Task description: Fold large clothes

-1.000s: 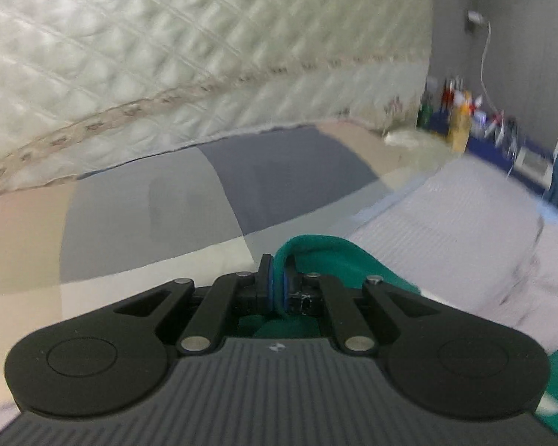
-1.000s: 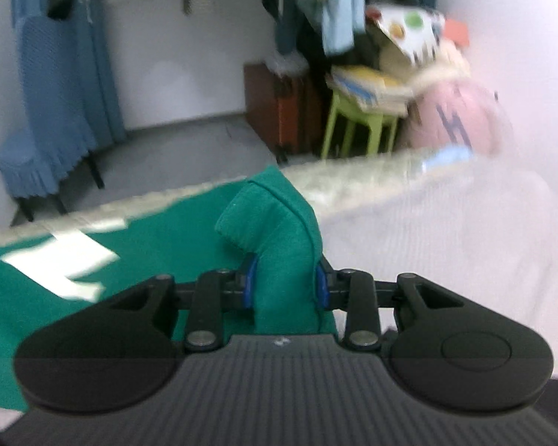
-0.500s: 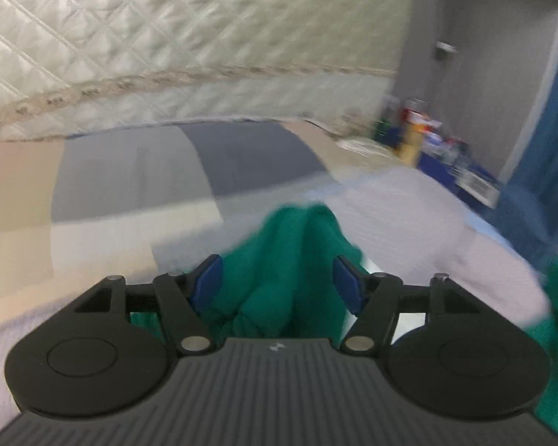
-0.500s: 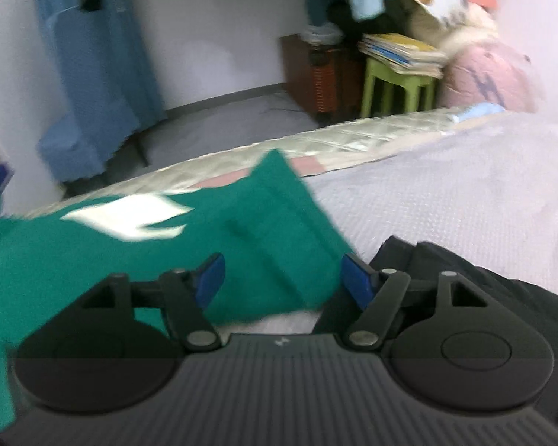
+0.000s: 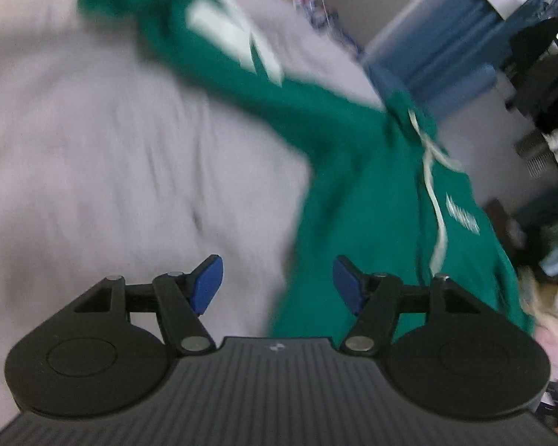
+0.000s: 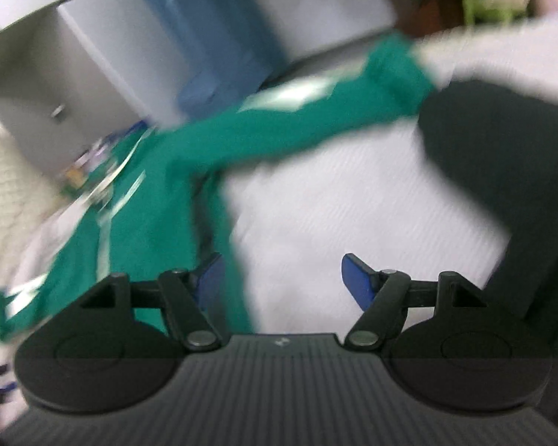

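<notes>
1. The green hoodie (image 5: 372, 193) lies spread on the bed (image 5: 111, 156), one sleeve with a white patch stretched out across the pale cover, the drawstring trailing down the chest. In the right wrist view the same hoodie (image 6: 160, 193) runs from the lower left up to a cuff near the far edge of the bed (image 6: 334, 204).
2. The left hand-held gripper (image 5: 277, 284) stands spread, its blue pads apart; green cloth shows between them but neither pad presses on it. Its jaws have just been opening.
3. The right hand-held gripper (image 6: 282, 280) is likewise spread, with bare bed cover between the pads and the hoodie's edge beside the left pad. Its jaws have just been opening too.
4. A dark garment (image 6: 502, 171) lies on the bed just beside the sleeve's cuff.
5. Both views are heavily blurred, so fine wrinkles cannot be judged.
6. Risks, as a judgement: the released sleeves may not lie flat, giving a crooked fold; a next grasp could catch the drawstring or bed cover along with the cloth; the dark garment could get dragged in.
</notes>
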